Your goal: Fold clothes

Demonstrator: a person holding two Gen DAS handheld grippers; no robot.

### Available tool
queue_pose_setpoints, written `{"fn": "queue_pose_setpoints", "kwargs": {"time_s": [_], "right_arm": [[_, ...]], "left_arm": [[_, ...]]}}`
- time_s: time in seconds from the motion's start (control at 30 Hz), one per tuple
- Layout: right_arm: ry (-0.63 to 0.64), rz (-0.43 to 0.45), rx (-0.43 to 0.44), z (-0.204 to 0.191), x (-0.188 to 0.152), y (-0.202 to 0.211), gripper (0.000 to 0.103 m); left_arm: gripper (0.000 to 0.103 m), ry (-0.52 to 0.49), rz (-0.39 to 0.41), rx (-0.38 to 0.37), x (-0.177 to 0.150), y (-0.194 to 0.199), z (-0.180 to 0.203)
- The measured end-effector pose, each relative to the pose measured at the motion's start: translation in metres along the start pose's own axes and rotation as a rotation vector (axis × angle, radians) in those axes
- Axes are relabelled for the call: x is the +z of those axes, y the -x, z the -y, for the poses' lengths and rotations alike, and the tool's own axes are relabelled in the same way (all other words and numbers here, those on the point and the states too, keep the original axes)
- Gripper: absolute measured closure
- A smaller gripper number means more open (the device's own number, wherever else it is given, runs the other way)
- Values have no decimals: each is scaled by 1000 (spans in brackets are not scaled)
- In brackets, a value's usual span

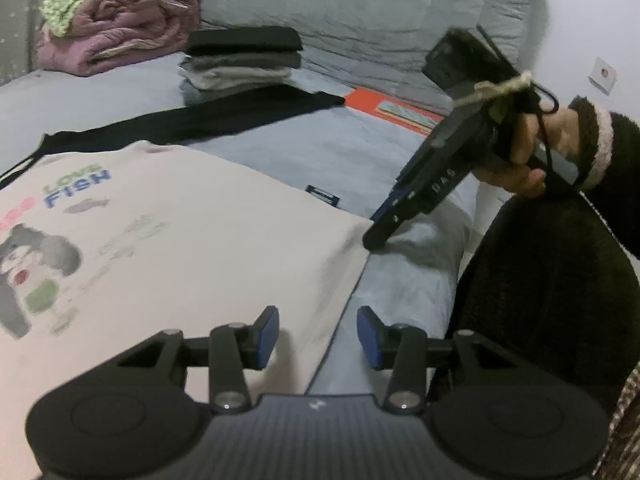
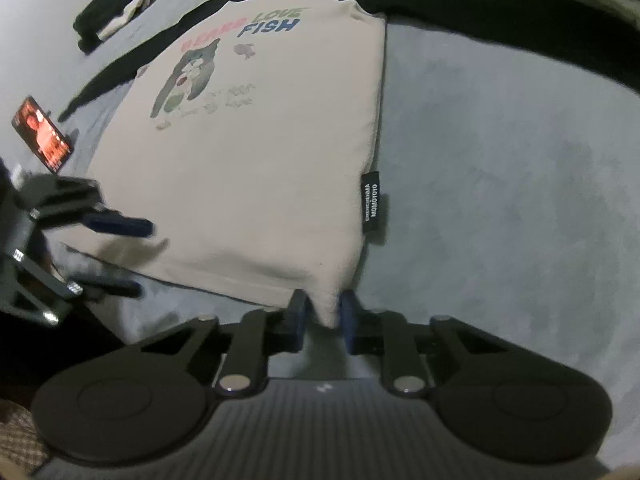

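A cream shirt (image 2: 256,152) with black sleeves lies face up on a grey-blue bed sheet (image 2: 500,184), its cartoon print and the word FISH showing. No box, basket or other container is in view – the folded things simply sit on the bed. In the left wrist view, from left to right: a rolled pink blanket (image 1: 116,36) with a green patterned cloth on top, then a stack of folded dark and grey clothes (image 1: 240,62), then an orange book (image 1: 394,110) by the grey cushions. In the right wrist view a phone (image 2: 42,134) with a lit red screen lies at the left, beside the shirt's sleeve. The left gripper (image 1: 318,334) hovers over the shirt's hem edge with its jaws spread and nothing between them. The right gripper (image 2: 323,312) pinches the shirt's lower corner – the cloth bunches up between its blue pads. A black side label (image 2: 372,208) sticks out from the shirt's seam nearby.
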State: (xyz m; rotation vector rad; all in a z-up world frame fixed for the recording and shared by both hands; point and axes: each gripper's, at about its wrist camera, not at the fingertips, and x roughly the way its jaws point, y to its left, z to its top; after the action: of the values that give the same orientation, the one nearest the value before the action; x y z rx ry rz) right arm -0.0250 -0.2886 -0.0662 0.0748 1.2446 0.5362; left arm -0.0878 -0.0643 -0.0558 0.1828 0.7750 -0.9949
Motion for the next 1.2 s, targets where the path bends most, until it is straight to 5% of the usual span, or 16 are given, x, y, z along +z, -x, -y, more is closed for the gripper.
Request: {"fn": "queue_pose_setpoints", "kwargs": {"time_s": [0.4, 0.8, 0.93, 1.2], "right_arm": [[-85, 115, 163, -17, 44, 18, 90], [-231, 129, 205, -31, 99, -40, 82], [-218, 141, 173, -32, 96, -35, 72], [-194, 112, 125, -41, 81, -41, 73]], "left_arm": [[51, 0, -51, 3, -1, -11, -8], [50, 27, -60, -15, -8, -9, -15], [50, 28, -59, -14, -7, -9, -15], [50, 61, -34, 0, -4, -11, -19]]}}
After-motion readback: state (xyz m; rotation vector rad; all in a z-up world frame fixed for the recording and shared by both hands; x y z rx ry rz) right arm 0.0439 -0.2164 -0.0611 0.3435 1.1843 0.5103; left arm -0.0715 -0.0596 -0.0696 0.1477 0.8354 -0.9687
